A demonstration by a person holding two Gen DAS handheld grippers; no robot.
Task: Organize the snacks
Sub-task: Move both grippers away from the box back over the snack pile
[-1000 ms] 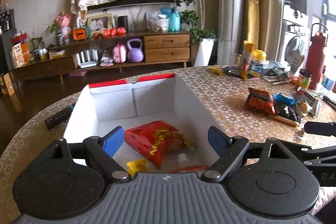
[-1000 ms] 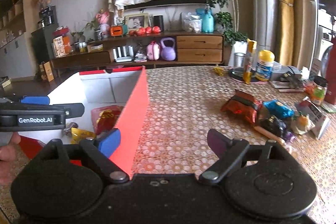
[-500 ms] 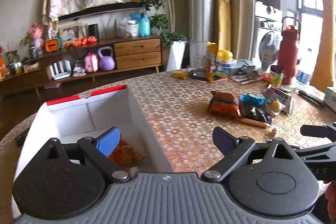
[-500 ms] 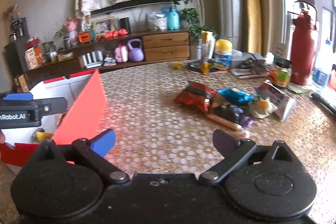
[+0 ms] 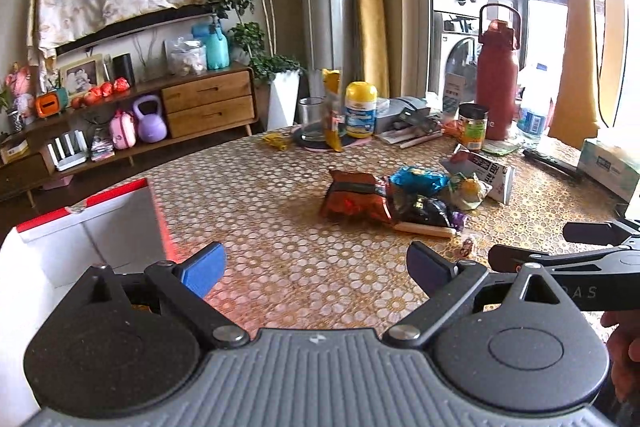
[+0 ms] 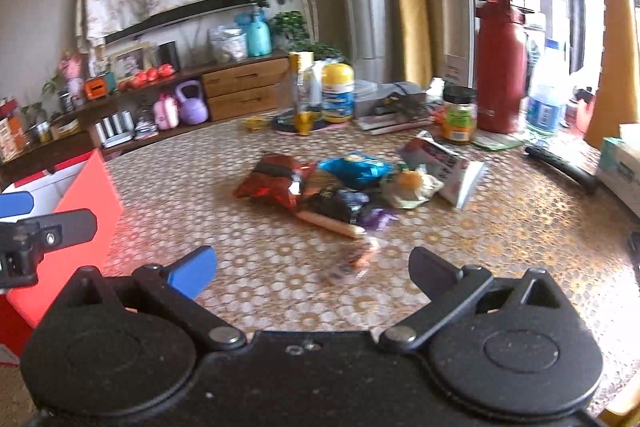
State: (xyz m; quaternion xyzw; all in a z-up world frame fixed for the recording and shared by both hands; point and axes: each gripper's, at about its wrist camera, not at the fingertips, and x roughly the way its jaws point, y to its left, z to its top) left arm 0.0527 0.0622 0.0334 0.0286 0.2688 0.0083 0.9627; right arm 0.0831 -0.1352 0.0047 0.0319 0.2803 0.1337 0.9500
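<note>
A heap of snacks lies mid-table: an orange-red bag (image 5: 352,197) (image 6: 276,185), a blue bag (image 5: 420,179) (image 6: 356,169), a dark packet (image 5: 424,209) and a sausage stick (image 5: 424,229) (image 6: 332,223). A small wrapped candy (image 5: 466,247) (image 6: 362,255) lies nearest. The red-rimmed white box (image 5: 80,235) (image 6: 72,195) stands at the left. My left gripper (image 5: 314,267) is open over bare table between box and heap. My right gripper (image 6: 312,269) faces the candy and heap, its jaws opening with nothing between them. Each gripper shows at the edge of the other's view.
Behind the heap stand a red flask (image 5: 498,79), a yellow-capped bottle (image 5: 360,107), a jar (image 5: 472,125) and a printed carton (image 5: 488,171). A remote (image 5: 552,159) and a tissue box (image 5: 608,167) lie at the far right. A hand (image 5: 624,347) holds the right gripper.
Both grippers have swung right, away from the box and towards the snack heap. The snacks inside the box have gone out of view. Both pairs of jaws stand a little wider.
</note>
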